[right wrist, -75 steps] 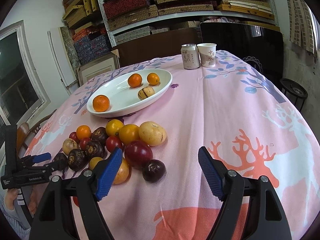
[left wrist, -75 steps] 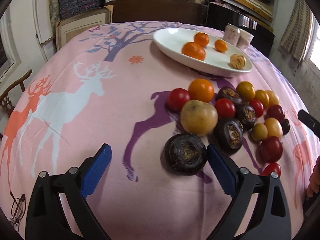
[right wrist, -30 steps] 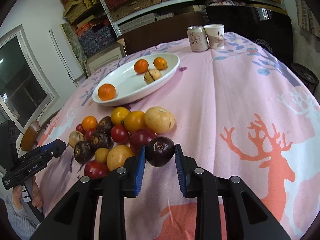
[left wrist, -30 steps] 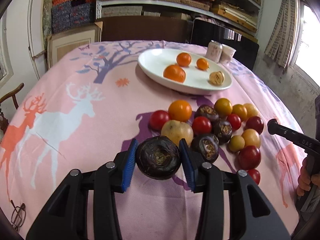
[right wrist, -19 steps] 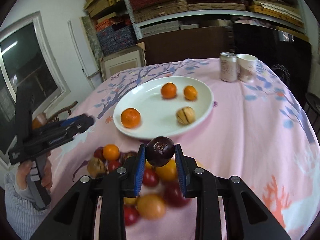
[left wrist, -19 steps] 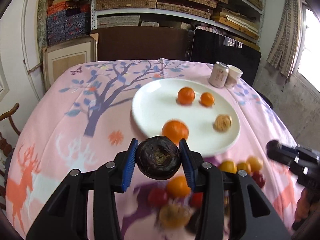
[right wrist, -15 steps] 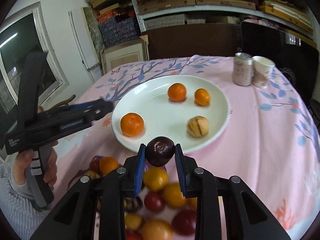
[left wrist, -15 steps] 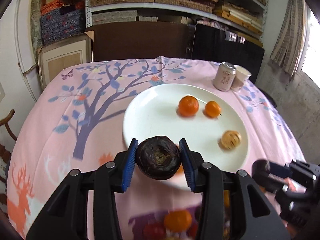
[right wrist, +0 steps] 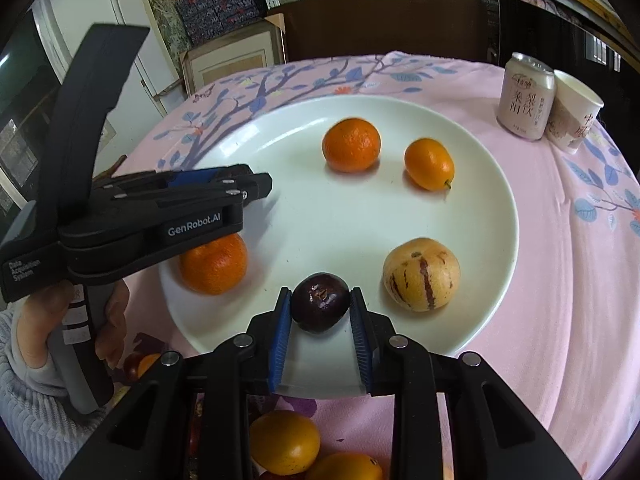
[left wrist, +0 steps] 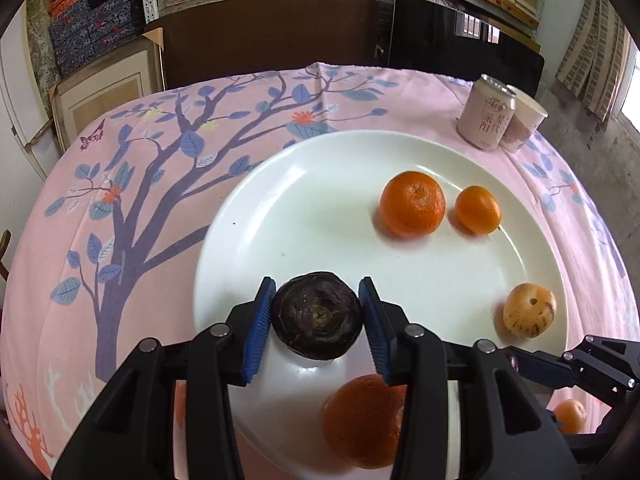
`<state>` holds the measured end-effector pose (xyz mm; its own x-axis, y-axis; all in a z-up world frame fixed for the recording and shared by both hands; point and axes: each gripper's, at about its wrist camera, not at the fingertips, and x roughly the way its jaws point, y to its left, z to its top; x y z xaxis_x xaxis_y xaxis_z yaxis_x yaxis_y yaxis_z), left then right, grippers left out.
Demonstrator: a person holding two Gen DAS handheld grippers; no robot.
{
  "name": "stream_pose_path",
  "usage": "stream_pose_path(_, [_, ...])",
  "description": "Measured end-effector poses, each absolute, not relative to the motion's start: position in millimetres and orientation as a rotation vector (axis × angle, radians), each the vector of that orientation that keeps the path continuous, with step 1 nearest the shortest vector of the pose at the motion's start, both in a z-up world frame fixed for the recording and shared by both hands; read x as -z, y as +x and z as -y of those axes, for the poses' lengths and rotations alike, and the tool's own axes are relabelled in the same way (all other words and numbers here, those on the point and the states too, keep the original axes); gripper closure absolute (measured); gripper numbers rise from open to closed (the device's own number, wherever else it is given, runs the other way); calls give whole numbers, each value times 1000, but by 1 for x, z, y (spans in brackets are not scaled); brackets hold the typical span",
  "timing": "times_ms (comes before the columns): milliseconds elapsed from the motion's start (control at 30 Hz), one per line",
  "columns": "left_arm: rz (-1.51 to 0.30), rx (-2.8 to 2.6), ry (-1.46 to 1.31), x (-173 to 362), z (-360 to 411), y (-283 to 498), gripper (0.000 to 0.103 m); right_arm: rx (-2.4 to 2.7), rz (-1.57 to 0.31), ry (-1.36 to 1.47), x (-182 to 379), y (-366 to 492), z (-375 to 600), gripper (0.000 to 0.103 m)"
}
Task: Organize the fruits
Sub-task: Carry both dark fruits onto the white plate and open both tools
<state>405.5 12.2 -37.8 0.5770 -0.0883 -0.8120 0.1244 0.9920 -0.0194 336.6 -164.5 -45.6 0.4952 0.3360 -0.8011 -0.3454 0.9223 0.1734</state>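
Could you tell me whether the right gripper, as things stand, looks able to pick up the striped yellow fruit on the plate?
Probably not yet: the right gripper is shut on a dark purple fruit. The striped yellow fruit lies close by with nothing between.

The plate (left wrist: pixel 256 208) ahead of the claws looks like glossy white ceramic, smooth and reflective. Under it the tablecloth (left wrist: pixel 168 168) is matt printed cloth. Both claws (left wrist: pixel 318 320) (right wrist: pixel 320 316) are matt black plastic with ribbed blue pads (left wrist: pixel 260 320) and shiny metal rivets. The tangerines (right wrist: pixel 351 144) have dimpled, slightly shiny skin. Far right, the can (right wrist: pixel 526 96) looks like metal, the cup (right wrist: pixel 574 120) like paper.
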Motion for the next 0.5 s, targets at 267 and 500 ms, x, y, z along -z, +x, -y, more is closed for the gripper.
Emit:
stream_pose_path(267, [-862,76,22,16,-24,382,20,-374,-859,-131,27,311,153,53])
stream_pose_path(500, [-746,43,-40,-27,-53,301,17,-365,-684,-55,-9,243,190,40])
